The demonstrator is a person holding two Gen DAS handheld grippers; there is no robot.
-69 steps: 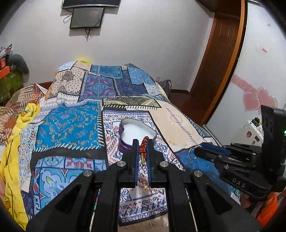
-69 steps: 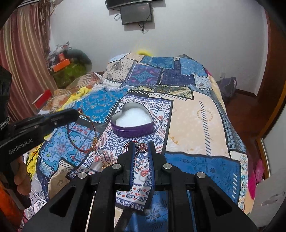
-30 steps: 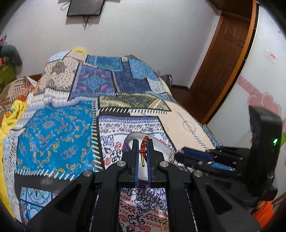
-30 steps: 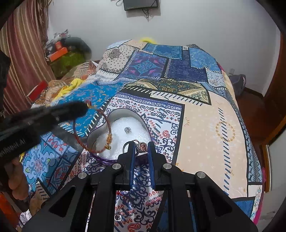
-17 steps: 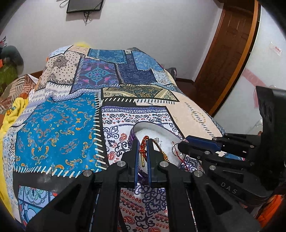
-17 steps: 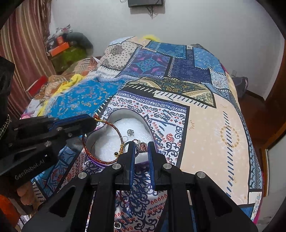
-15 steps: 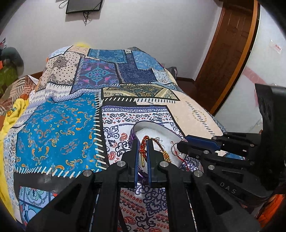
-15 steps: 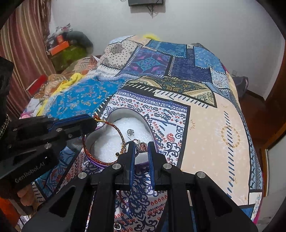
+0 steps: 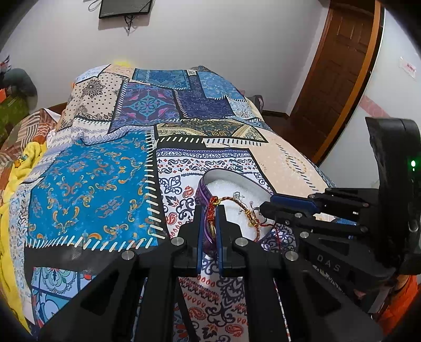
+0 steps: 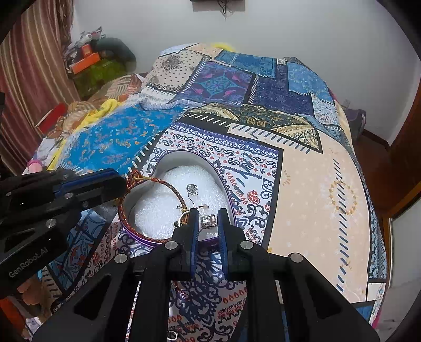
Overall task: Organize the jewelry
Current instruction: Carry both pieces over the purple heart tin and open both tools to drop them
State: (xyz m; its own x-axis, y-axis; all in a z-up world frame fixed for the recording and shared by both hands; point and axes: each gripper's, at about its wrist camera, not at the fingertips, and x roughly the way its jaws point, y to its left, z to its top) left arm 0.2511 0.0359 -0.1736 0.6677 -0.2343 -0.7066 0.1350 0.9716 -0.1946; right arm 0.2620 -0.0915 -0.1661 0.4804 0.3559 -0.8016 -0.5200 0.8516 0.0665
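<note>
A purple heart-shaped tin (image 10: 147, 238) lined with white foam (image 10: 163, 210) sits on the patchwork bedspread; it also shows in the left wrist view (image 9: 201, 188). My left gripper (image 9: 211, 218) is shut on a red and gold braided bracelet (image 10: 158, 182), which hangs over the tin's near-left rim. My right gripper (image 10: 206, 222) is shut on a silver jewelled piece (image 10: 208, 220) with a thin thread, held over the tin's front edge. A small silver piece (image 10: 192, 189) lies on the foam.
The patchwork bedspread (image 10: 315, 184) covers the bed. A yellow cloth (image 9: 15, 168) lies at the bed's left side. A wooden door (image 9: 336, 73) stands at the right, and a wall screen (image 9: 123, 9) hangs on the far wall.
Both grippers have moved forward and down to the tin. The bracelet now lies over the tin's rim and the right gripper's piece is above the foam.
</note>
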